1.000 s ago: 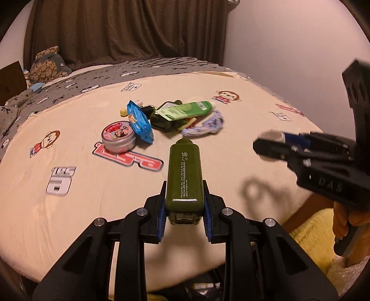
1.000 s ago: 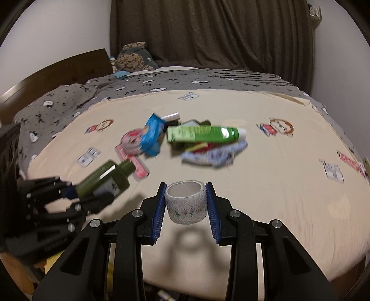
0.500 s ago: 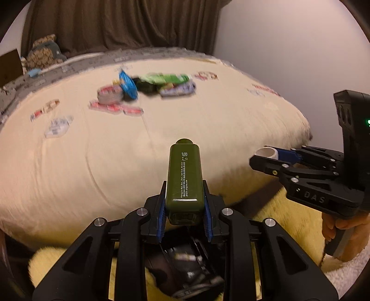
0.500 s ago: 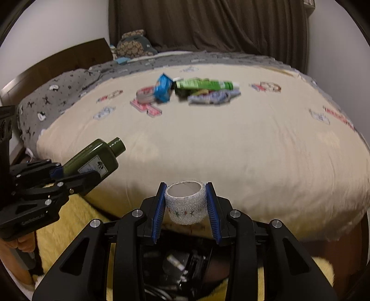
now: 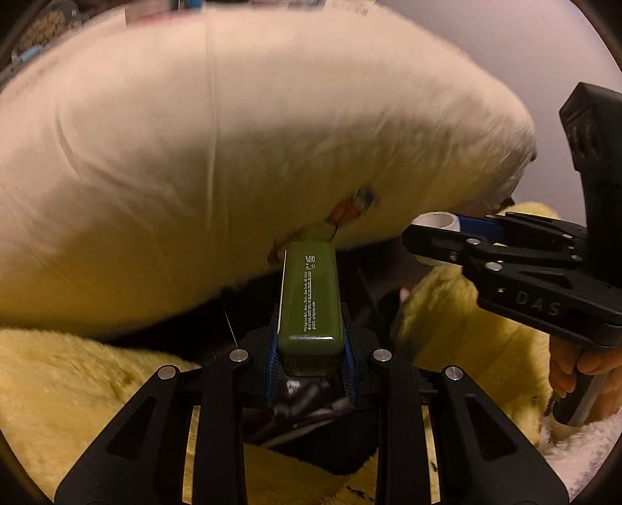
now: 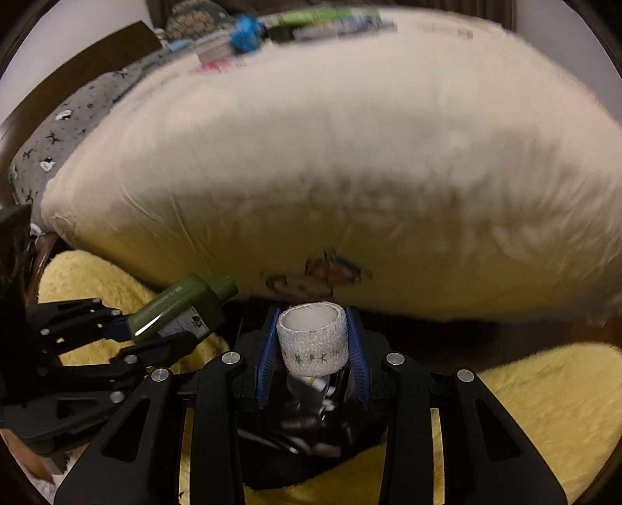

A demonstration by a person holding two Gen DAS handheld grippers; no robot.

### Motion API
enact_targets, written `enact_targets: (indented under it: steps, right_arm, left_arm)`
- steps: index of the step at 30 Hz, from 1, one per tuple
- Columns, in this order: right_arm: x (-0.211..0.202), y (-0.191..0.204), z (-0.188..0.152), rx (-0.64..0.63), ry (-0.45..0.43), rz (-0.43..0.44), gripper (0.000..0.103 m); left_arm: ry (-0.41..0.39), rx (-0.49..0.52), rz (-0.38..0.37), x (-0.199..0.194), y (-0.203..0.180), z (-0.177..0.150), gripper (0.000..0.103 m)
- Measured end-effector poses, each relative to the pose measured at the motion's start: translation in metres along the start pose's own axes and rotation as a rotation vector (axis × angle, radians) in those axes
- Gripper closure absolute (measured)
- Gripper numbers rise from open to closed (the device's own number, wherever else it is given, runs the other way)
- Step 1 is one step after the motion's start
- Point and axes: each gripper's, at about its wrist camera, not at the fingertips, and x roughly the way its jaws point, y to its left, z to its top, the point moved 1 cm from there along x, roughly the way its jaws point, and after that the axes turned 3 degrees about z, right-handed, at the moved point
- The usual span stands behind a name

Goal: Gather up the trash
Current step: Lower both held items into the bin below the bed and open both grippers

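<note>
Only the right wrist view catches the litter pile atop the cream bed; the left view alone shows a hand. Yellow shag rug below. Left gripper jaws pinch a green bottle; right gripper jaws pinch a white tape roll, above a black bin.

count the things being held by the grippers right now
2: a green bottle clamped in the left gripper, and a white tape roll clamped in the right gripper. More trash, blurred, lies far back on the bed.
</note>
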Motion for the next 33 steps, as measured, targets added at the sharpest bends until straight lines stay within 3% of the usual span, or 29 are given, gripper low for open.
enact_targets:
  steps: [4,12,15,16,19,26,33]
  right_arm:
    - [0.022,-0.006,-0.011,0.027,0.082,0.024,0.068]
    - [0.037,-0.009,-0.019,0.056,0.115,0.03,0.066]
    - [0.038,-0.011,-0.018,0.058,0.112,0.025,0.065]
    - [0.038,-0.012,-0.018,0.06,0.109,0.023,0.062]
    - [0.034,-0.018,-0.013,0.073,0.091,0.02,0.047]
    - [0.007,-0.025,-0.001,0.083,-0.015,0.041,0.024]
    - [-0.048,-0.028,0.04,0.037,-0.221,-0.044,0.011]
  left_arm:
    - [0.078,-0.013,-0.019,0.025,0.003,-0.005,0.079]
    - [0.138,-0.008,-0.025,0.046,0.0,-0.007,0.078]
    - [0.147,-0.031,-0.017,0.048,0.006,-0.006,0.063]
    - [0.147,-0.039,-0.017,0.047,0.008,-0.006,0.058]
    - [0.14,-0.056,-0.01,0.045,0.014,-0.005,0.054]
    - [0.061,-0.066,0.007,0.019,0.023,0.0,0.028]
    - [-0.161,-0.023,0.124,-0.047,0.034,0.029,0.015]
